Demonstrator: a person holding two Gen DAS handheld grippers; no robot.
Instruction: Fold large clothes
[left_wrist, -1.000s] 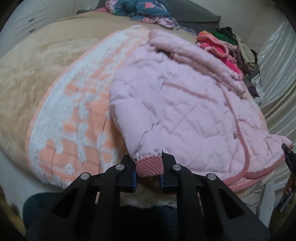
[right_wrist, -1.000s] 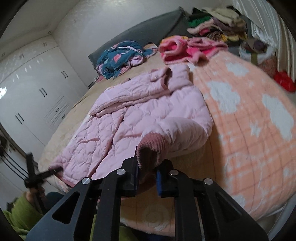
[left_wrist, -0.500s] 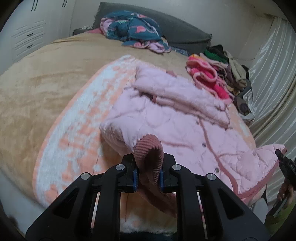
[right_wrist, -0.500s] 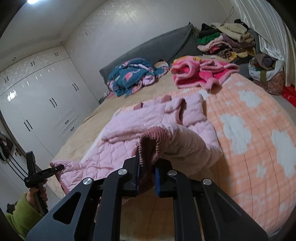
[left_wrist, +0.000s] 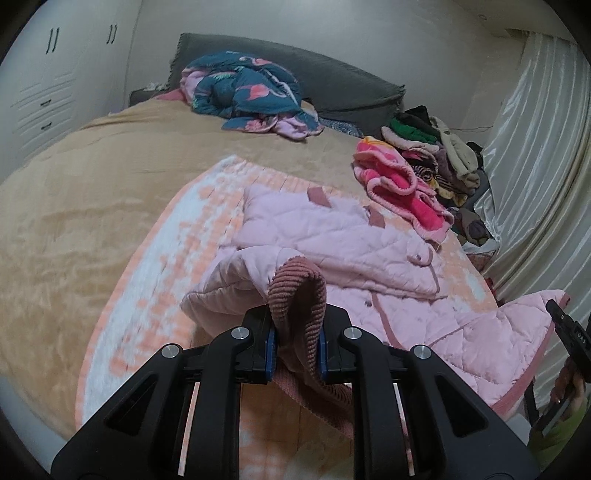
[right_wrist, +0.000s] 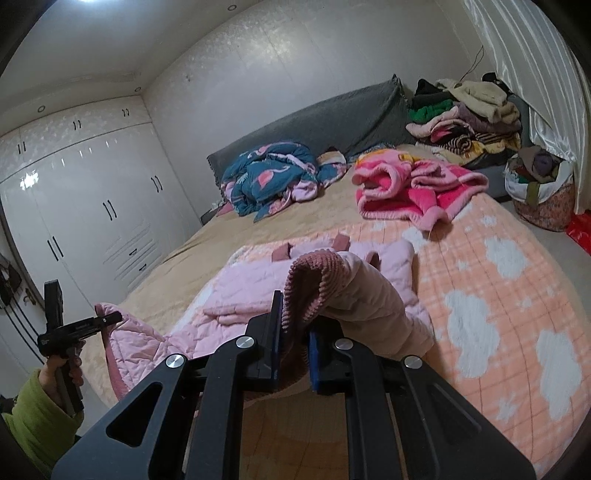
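While the pale pink quilted jacket (left_wrist: 332, 236) lies spread on the peach blanket with white cloud shapes (right_wrist: 491, 295), each claw is clenched on one of its dusty-rose ribbed knit cuffs. The left claw (left_wrist: 295, 341) grips the left sleeve's cuff (left_wrist: 295, 291) between its blue-padded fingers, the sleeve arching up just ahead of the tips and the rest of the jacket stretching away ahead and to its right. The right claw (right_wrist: 293, 347) grips the other ribbed cuff (right_wrist: 314, 280), the puffy sleeve (right_wrist: 373, 299) bending off to its right and the jacket body lying ahead and to its left. At the far right edge of the left view the other black claw shows beside a lifted corner of the jacket hem (left_wrist: 517, 332).

Well beyond both claws, on the tan plush bedspread (left_wrist: 92, 206), sit a crumpled teal flamingo-print quilt (right_wrist: 273, 177) and a bright pink fleece garment (right_wrist: 413, 188). A stack of mixed folded clothes (right_wrist: 465, 114) stands farther back to the right, against the grey headboard (right_wrist: 317, 118). White wardrobe doors (right_wrist: 85, 206) fill the wall to the right claw's left.
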